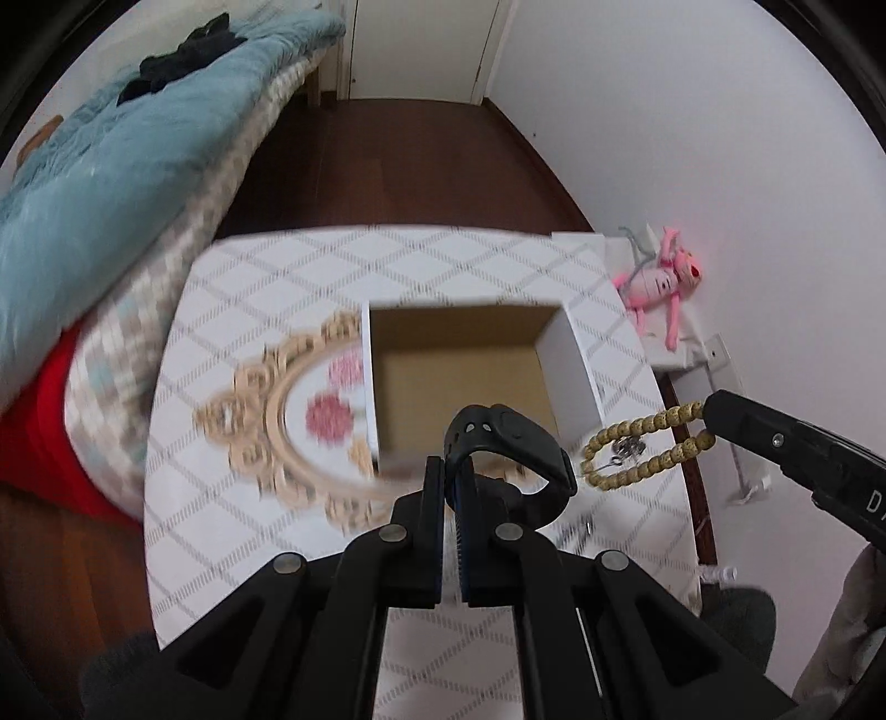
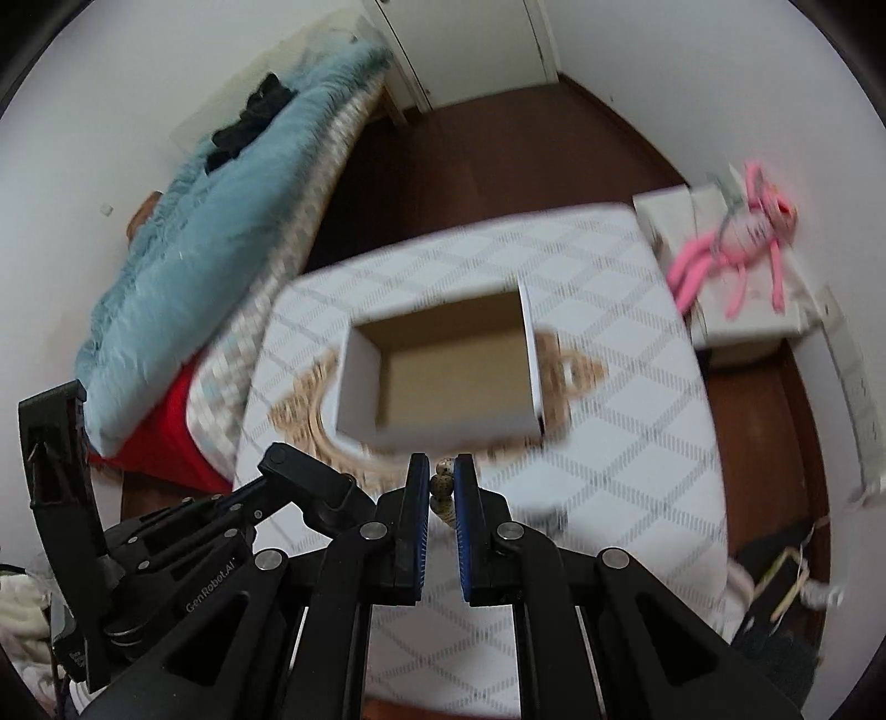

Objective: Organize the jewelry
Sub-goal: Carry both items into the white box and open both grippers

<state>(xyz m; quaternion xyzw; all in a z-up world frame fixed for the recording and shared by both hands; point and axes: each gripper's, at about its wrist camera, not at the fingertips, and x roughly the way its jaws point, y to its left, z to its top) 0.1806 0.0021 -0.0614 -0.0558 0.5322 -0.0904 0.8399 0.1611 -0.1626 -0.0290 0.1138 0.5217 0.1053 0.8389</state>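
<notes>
I'm clamping the left claw on a black wristband and the right claw on a bead bracelet, both hanging above the open box. The bracelet is dangling loosely, so it risks snagging the box wall.

Bedroom corner, seen from above: a pale blue blanket heaped on a bed, dark clothing lying on top of it, a checked cover and a strip of red fabric showing beneath. A pink plush toy sprawled on a white ledge against the wall. Dark wooden floor running back to a white door. Motion blur softening most of the scene.
</notes>
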